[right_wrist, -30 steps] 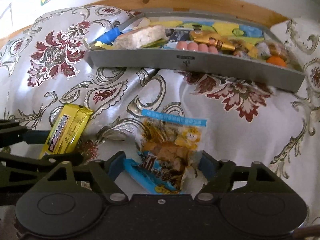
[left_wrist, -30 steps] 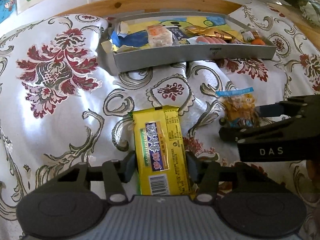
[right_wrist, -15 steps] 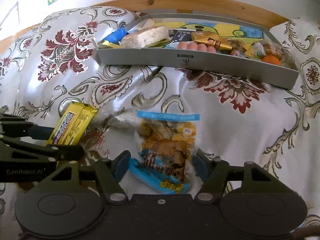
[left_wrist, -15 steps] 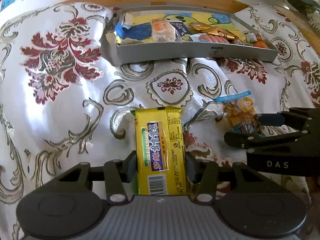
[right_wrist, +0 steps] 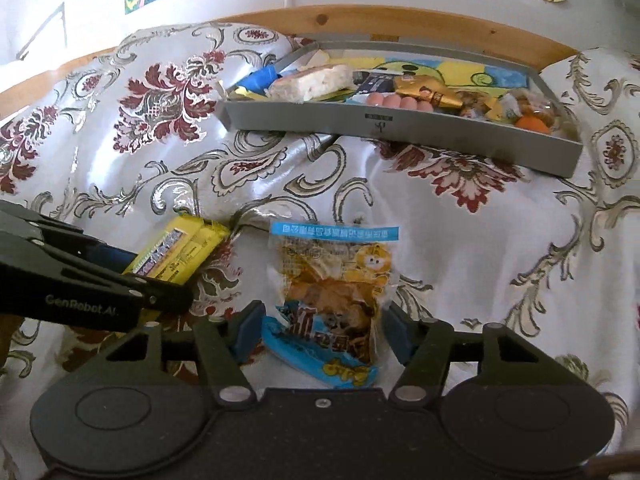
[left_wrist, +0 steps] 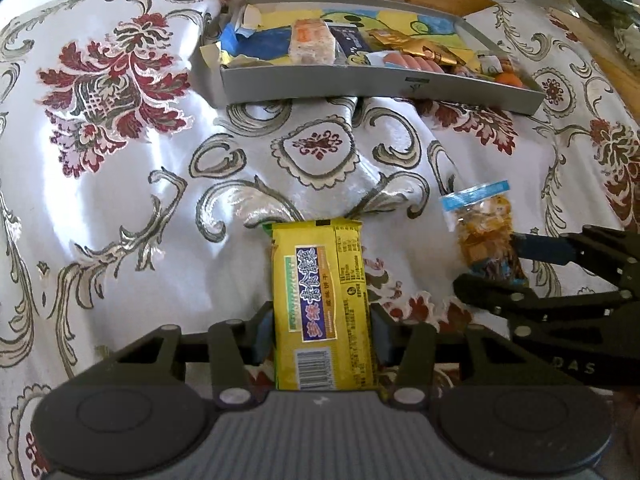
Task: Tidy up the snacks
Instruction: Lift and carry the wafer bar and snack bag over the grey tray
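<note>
A yellow biscuit pack (left_wrist: 320, 304) lies lengthwise between the blue pads of my left gripper (left_wrist: 320, 336), which is shut on its sides. In the right wrist view the same yellow pack (right_wrist: 180, 252) sticks out of the left gripper (right_wrist: 156, 276), just above the cloth. My right gripper (right_wrist: 322, 336) is shut on a clear snack bag (right_wrist: 332, 300) with a blue strip and an orange cartoon figure. From the left wrist view this snack bag (left_wrist: 484, 232) stands in the right gripper (left_wrist: 488, 264). A grey tray (left_wrist: 360, 84) holding several snacks sits at the back.
The flowered white cloth (left_wrist: 120, 200) is rumpled, with folds in front of the grey tray (right_wrist: 400, 128). A wooden rail (right_wrist: 360, 20) and a wall with posters run behind the tray. Both grippers sit close, side by side.
Both grippers have risen and drawn back a little with their packs. The right gripper's fingers have closed in on the snack bag. More of the wall shows in the right wrist view.
</note>
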A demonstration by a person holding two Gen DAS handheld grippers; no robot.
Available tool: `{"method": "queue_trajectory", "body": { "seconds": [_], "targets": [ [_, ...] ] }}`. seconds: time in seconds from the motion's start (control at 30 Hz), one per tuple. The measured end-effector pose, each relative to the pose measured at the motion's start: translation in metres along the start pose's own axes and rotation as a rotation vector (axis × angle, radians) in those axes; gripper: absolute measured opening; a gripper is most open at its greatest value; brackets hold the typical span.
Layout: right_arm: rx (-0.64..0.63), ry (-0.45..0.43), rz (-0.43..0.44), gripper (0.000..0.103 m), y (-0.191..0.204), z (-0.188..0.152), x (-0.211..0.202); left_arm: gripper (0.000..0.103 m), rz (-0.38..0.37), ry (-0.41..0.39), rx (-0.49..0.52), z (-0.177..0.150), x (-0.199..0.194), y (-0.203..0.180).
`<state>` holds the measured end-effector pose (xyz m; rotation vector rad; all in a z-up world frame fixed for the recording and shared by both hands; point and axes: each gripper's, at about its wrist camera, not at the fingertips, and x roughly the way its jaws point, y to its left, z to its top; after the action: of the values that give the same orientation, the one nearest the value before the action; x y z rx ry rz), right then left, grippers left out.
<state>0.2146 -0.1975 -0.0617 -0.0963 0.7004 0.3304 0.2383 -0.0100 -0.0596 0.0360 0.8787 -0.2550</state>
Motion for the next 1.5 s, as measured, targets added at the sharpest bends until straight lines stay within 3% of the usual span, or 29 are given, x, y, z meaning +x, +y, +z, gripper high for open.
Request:
{"method": "queue_trajectory", "body": {
  "seconds": [0.53, 0.77, 1.03, 1.5],
  "targets": [
    [0.052, -0.049, -0.002, 0.063, -0.017, -0.001, -0.018, 0.052, -0.066, 0.015, -0.027, 0.001, -0.009, -0.012],
    [0.058, -0.107, -0.014, 0.063, -0.025, 0.01, -0.029, 0.052, -0.088, -0.087, -0.04, 0.015, -0.019, -0.018],
    [0.125, -0.144, -0.052, 0.063, -0.041, 0.033, -0.037, 0.052, -0.073, -0.264, -0.026, 0.047, -0.025, -0.036],
    [0.149, -0.231, -0.115, 0.063, -0.081, 0.085, -0.033, 0.052, -0.05, -0.409, -0.1, 0.107, -0.004, -0.048]
  ]
}}
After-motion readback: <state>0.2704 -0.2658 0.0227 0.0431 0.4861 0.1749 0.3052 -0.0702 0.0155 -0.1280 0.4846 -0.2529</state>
